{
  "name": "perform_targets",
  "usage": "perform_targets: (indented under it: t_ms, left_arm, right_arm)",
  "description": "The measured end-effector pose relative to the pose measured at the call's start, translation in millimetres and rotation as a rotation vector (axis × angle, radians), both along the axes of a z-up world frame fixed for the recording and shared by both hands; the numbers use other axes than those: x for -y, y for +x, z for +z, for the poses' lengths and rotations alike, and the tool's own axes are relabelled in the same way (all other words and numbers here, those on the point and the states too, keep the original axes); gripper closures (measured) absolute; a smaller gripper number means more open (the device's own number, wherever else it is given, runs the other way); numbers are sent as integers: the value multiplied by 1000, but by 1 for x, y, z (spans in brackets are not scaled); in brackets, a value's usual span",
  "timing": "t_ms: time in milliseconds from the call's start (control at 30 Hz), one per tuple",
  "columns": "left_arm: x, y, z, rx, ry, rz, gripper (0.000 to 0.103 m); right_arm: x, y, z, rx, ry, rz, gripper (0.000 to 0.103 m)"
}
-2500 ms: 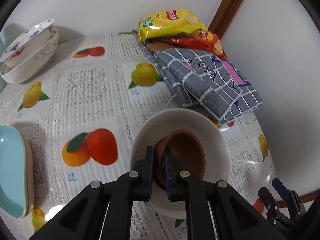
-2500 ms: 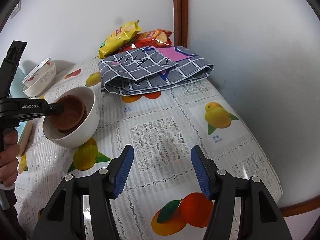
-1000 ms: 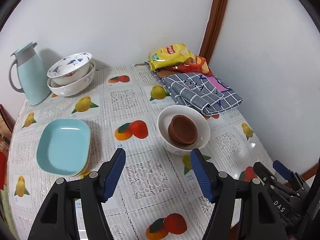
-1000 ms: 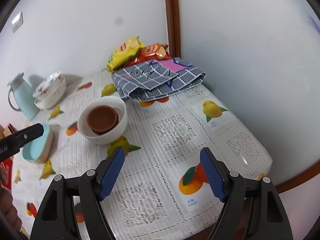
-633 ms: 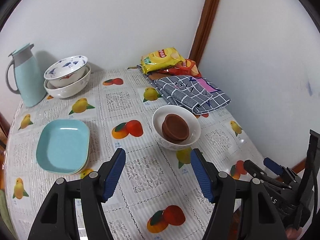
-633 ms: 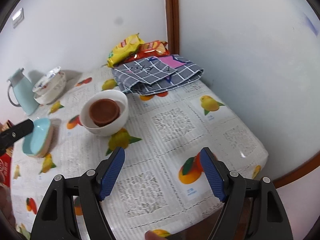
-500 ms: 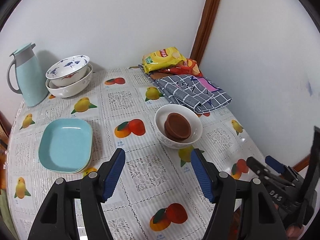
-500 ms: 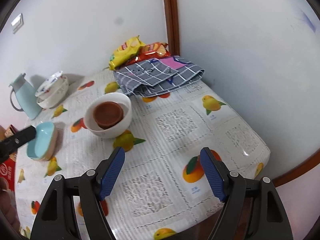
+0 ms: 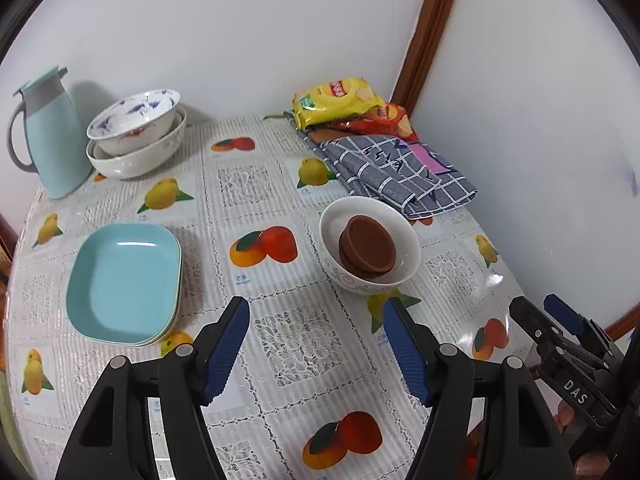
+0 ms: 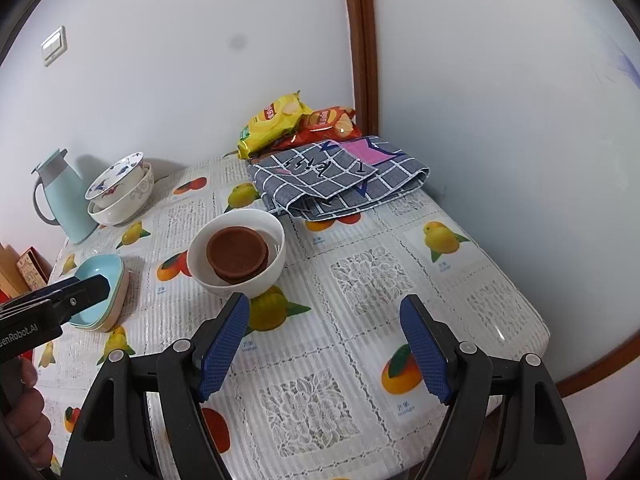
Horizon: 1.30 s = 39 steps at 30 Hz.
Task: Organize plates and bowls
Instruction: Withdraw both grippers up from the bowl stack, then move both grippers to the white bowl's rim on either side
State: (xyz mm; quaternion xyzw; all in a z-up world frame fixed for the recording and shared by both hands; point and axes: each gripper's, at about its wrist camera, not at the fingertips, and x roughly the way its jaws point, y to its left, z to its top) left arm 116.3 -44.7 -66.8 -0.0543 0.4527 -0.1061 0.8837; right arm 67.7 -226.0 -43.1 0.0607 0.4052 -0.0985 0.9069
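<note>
A brown bowl (image 9: 369,247) (image 10: 237,256) sits nested inside a white bowl (image 9: 408,258) (image 10: 276,264) on the fruit-print tablecloth. Stacked light blue plates (image 9: 124,282) (image 10: 105,282) lie to the left. At the back left, a blue-patterned bowl (image 9: 134,122) (image 10: 116,180) rests tilted in a larger white bowl (image 9: 140,160) (image 10: 130,202). My left gripper (image 9: 316,344) hangs open above the near table, nothing between its fingers. My right gripper (image 10: 326,342) is open too, over the table's near right part, and holds nothing.
A light blue jug (image 9: 50,140) (image 10: 66,200) stands at the back left. Snack bags (image 9: 340,100) (image 10: 280,118) and a folded grey checked cloth (image 9: 400,172) (image 10: 340,176) fill the back right corner by the walls. The table's right edge (image 10: 536,344) lies close.
The left gripper let go of the brown bowl, opened and drew back and up from the white bowl. The right gripper also pulled back, staying open. Little has moved over the last second.
</note>
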Motion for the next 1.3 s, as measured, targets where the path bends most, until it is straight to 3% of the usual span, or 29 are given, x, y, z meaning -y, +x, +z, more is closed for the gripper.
perform_targets:
  t_ms: [400,600,1167,1300]
  left_arm:
    - [4,33,-13,-39,25,21,36]
    - [11,44,-16,-41,48,15,36]
    - [14,74,-43,-98,65,24,36]
    - [14,79,-48,-104,63,22,36]
  right_arm:
    - [8,32,-14,-26,49,38,26]
    - [8,49,-18,-31,26,45,26]
    - [27,78,-47,-52,129,34,26]
    - [26,85,-56,-63,129,42,32]
